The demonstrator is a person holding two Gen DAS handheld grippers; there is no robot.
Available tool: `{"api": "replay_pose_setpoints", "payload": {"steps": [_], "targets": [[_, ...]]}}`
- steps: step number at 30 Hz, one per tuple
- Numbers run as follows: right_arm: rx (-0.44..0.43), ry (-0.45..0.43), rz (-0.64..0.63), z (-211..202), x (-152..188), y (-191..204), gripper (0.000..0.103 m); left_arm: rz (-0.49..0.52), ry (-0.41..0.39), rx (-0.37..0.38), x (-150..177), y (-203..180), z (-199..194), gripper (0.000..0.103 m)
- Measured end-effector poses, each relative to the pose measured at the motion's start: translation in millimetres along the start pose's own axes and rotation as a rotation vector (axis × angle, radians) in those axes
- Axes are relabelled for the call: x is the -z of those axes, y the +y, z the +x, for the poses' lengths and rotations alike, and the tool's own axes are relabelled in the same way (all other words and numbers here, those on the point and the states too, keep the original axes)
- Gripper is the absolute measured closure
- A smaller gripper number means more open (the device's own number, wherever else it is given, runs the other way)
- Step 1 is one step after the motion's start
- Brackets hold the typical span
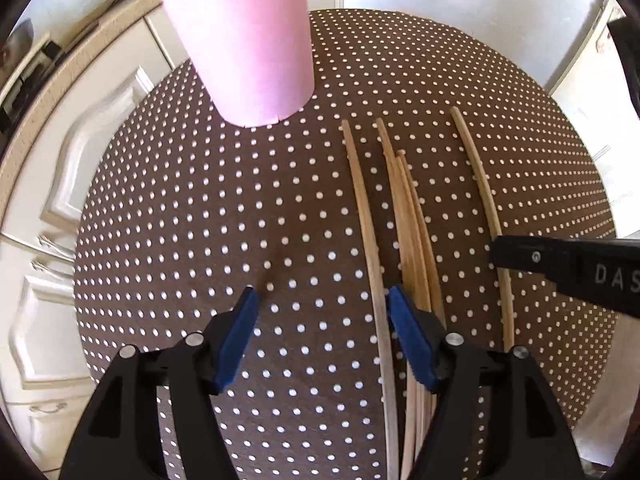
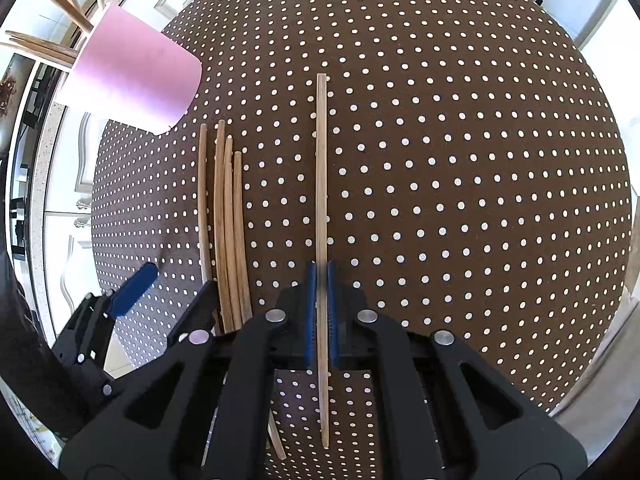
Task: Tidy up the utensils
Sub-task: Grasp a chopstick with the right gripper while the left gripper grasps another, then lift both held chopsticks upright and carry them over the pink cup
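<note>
Right tool (image 2: pixel 321 280) clamped shut on one thin pale wooden chopstick (image 2: pixel 321 160), left tool (image 1: pixel 320 300) gaping open around another loose chopstick (image 1: pixel 368 216) on the brown white-dotted tabletop (image 2: pixel 460 180), bundled chopsticks (image 2: pixel 228 208) beside, pink tapered cup (image 1: pixel 244 48) holding sticks beyond.

pink cup (image 1: pixel 244 46) far-left, loose chopsticks (image 1: pixel 412 224) centre, tablecloth (image 1: pixel 180 220) bare elsewhere

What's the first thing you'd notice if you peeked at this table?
Probably the pink cup standing at the far left of the brown polka-dot tablecloth, with wooden sticks poking out of it. Next, the row of chopsticks lying side by side near the middle. The right gripper has its blue fingers shut on a single chopstick.
</note>
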State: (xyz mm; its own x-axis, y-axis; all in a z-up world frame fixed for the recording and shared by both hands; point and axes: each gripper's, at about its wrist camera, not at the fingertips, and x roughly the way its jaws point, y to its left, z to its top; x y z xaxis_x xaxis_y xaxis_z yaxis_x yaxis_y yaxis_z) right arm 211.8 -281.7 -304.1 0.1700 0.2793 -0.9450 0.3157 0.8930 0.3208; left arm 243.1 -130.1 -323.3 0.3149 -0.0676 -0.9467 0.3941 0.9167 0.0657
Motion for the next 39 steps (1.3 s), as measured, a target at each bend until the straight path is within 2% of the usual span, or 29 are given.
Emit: {"api": "replay_pose_setpoints", "payload": {"steps": [2, 4, 5, 6, 7, 10, 14, 21, 31, 36, 39], "targets": [[-0.006, -0.003, 0.006, -0.1, 0.6, 0.3, 0.097, -0.012, 0.003, -0.002, -4.1, -1.7, 1.8, 0.036], [-0.013, -0.008, 0.017, 1.3, 2.6, 2.1, 0.097, -0.044, -0.004, 0.020, -7.7, -0.9, 2.3, 0.046], [-0.021, -0.014, 0.030, 0.2, 2.8, -0.2, 0.097, -0.045, -0.012, 0.019, -8.6, -0.3, 1.2, 0.065], [-0.023, -0.016, 0.030, -0.7, 2.4, -1.2, 0.097, -0.036, -0.016, 0.021, -10.3, -0.2, 0.4, 0.092], [-0.022, -0.017, 0.026, -1.9, 2.1, -2.2, 0.097, -0.032, -0.011, 0.037, -13.6, -0.7, 1.0, 0.096], [-0.023, -0.021, 0.022, -2.3, 2.0, -0.7, 0.097, -0.072, -0.002, 0.079, -19.3, 4.7, 2.2, 0.097], [-0.059, -0.040, 0.034, -7.8, 5.5, -0.4, 0.097, -0.133, -0.025, 0.099, -21.4, 19.9, -4.1, 0.097], [-0.077, -0.115, 0.009, -42.6, 13.9, -10.2, 0.097, -0.189, -0.102, 0.095, -21.9, 30.1, -30.2, 0.097], [-0.122, -0.262, -0.046, -111.9, 28.5, -16.9, 0.097, -0.235, -0.228, 0.072, 15.5, 56.6, -92.8, 0.097], [-0.159, -0.335, -0.057, -150.0, 34.2, -12.2, 0.097, -0.261, -0.299, 0.056, 22.0, 60.9, -129.4, 0.097], [-0.169, -0.401, -0.077, -176.0, 32.2, -0.8, 0.097, -0.274, -0.369, 0.031, 18.9, 62.7, -153.6, 0.097]]}}
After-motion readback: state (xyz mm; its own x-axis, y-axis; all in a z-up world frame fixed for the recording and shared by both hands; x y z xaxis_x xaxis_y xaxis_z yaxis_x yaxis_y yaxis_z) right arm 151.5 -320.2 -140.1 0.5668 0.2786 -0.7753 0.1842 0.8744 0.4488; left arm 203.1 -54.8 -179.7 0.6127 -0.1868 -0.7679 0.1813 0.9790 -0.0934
